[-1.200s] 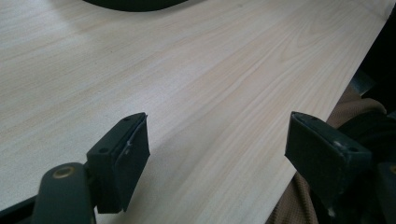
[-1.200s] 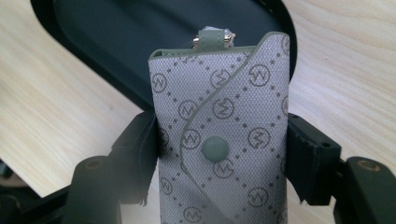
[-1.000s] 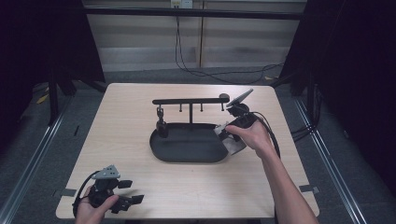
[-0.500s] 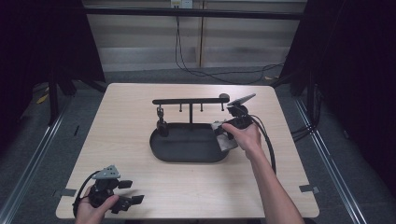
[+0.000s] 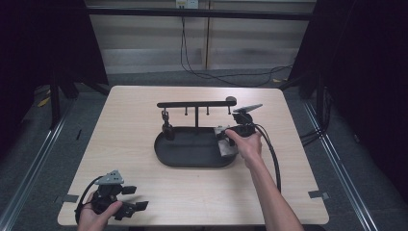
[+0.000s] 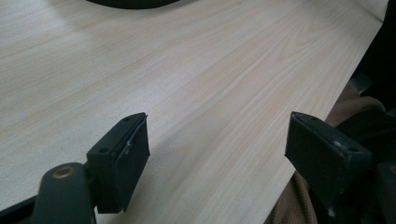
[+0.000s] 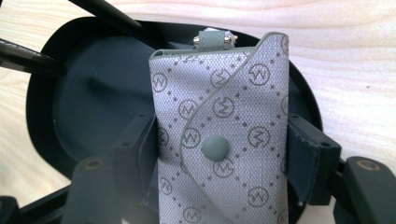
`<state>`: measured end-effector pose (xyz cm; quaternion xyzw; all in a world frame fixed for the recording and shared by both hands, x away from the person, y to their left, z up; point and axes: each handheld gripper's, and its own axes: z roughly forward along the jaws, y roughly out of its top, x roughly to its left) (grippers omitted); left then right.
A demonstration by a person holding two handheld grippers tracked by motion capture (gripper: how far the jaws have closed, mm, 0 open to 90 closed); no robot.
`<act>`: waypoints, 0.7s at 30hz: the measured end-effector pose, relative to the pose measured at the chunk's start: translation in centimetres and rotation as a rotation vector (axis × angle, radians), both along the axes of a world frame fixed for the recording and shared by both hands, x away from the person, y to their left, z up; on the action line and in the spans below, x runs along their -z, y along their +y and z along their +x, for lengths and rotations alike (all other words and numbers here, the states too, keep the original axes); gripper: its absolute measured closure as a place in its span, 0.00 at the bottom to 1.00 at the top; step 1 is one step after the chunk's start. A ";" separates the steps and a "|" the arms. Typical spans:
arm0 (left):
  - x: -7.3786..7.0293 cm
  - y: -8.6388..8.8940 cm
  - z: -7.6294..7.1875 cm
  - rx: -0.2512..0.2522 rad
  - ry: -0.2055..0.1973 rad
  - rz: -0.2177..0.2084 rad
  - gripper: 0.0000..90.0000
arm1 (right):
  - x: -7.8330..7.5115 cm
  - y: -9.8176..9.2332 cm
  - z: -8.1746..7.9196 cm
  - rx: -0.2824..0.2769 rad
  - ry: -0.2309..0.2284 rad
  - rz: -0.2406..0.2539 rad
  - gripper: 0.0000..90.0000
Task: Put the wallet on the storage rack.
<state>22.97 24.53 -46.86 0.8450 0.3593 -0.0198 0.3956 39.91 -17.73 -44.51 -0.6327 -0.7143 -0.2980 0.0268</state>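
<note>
A grey patterned pouch (image 7: 222, 107) with a snap button and a small loop at its top sits between my right gripper's (image 7: 222, 154) jaws, which are shut on its sides. In the high view the pouch (image 5: 227, 147) hangs low over the right end of a black oval tray (image 5: 192, 159), and the right gripper (image 5: 228, 137) points down at it. Behind the pouch, the tray's dark floor (image 7: 84, 107) is bare. My left gripper (image 5: 137, 207) rests at the table's front left corner, its jaws open with nothing between them (image 6: 217, 149).
A black stand with a horizontal bar (image 5: 195, 104) and short hanging pegs rises from the tray's back edge. A small dark item (image 5: 167, 129) hangs near its left end. The wooden table (image 5: 120, 125) has its front edge just beside the left gripper.
My right hand has come down and slightly left with the pouch, closer to the tray's right end. The left gripper has stayed where it was.
</note>
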 end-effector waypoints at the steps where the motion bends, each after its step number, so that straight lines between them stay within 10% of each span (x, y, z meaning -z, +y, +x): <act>1: 0.0 0.0 0.0 -0.001 0.000 0.001 0.24 | 0.1 0.2 0.0 -0.001 -0.007 0.002 0.37; 21: 0.1 -0.1 0.0 -0.001 0.004 -0.007 0.24 | 2.5 1.4 0.1 -0.020 0.028 -0.024 0.35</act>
